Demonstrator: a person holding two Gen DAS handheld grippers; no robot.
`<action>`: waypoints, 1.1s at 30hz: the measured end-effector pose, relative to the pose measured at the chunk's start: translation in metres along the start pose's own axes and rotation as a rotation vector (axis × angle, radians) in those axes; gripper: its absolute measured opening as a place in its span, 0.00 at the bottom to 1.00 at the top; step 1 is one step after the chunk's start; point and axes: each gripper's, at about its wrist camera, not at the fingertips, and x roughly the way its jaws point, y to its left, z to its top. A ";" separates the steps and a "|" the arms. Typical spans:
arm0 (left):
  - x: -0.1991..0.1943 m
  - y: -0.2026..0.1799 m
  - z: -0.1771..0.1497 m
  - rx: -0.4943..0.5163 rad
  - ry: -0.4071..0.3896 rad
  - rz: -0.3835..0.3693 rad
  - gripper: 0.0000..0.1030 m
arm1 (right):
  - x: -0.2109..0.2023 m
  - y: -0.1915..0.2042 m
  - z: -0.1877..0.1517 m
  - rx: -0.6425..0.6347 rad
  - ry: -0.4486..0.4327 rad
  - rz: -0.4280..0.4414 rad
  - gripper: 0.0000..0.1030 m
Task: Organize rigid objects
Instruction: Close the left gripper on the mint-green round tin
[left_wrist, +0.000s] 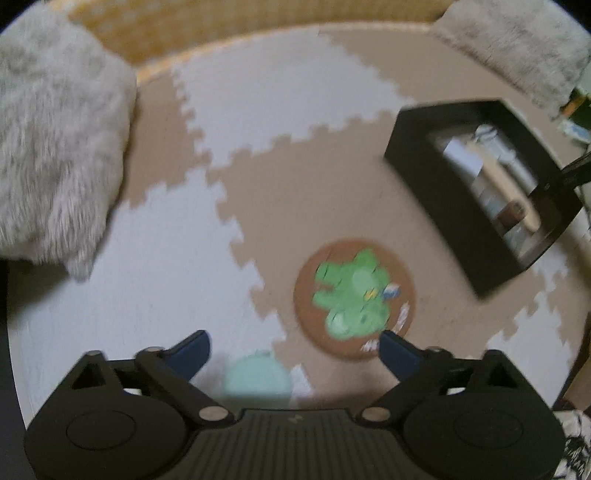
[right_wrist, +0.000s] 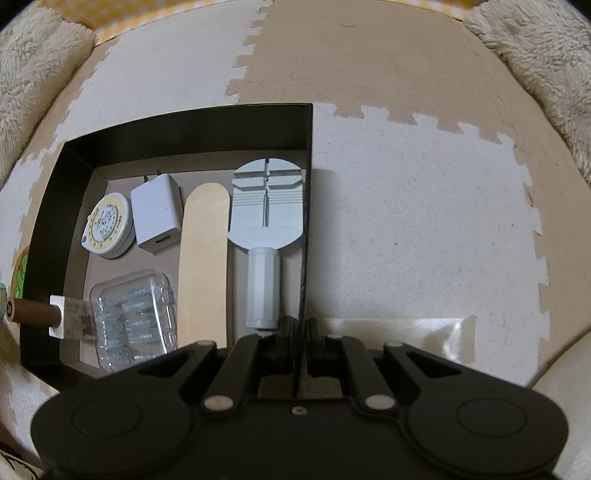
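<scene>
1. The left gripper (left_wrist: 295, 341) hangs over the foam floor mat (left_wrist: 166, 280) with its jaws spread wide and nothing between them.
2. Nearest those jaws, low between the blue fingertips (left_wrist: 192, 349), lies a small pale-green thing (left_wrist: 256, 376); blur hides what it is.
3. Just beyond, touching the edge of the right fingertip in the view, lies a round brown coaster (left_wrist: 354, 299) with a green figure on it. Being round, it has no long axis to line up with. I judge it the next piece to pick, and the left gripper is plainly the nearer one.
4. The black box (left_wrist: 443, 192) stands beyond the coaster and to its right, well apart from it, so the carry would run forward and rightward.
5. The right gripper (right_wrist: 301, 328) has its jaws closed on that box's right wall (right_wrist: 308, 206), steadying it.
6. Inside the box lie a grey tool (right_wrist: 264, 229), wooden stick (right_wrist: 203, 258), white charger (right_wrist: 157, 218), round tape measure (right_wrist: 107, 225) and clear case (right_wrist: 133, 317).
</scene>
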 end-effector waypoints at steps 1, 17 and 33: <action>0.003 0.002 -0.002 -0.002 0.021 0.001 0.85 | 0.000 0.000 0.000 -0.001 0.000 -0.001 0.07; 0.026 0.013 -0.009 -0.010 0.124 0.066 0.47 | 0.000 0.001 0.000 -0.007 0.003 -0.004 0.06; 0.026 0.023 -0.009 -0.072 0.098 0.078 0.59 | -0.001 0.001 0.000 -0.017 0.004 -0.009 0.06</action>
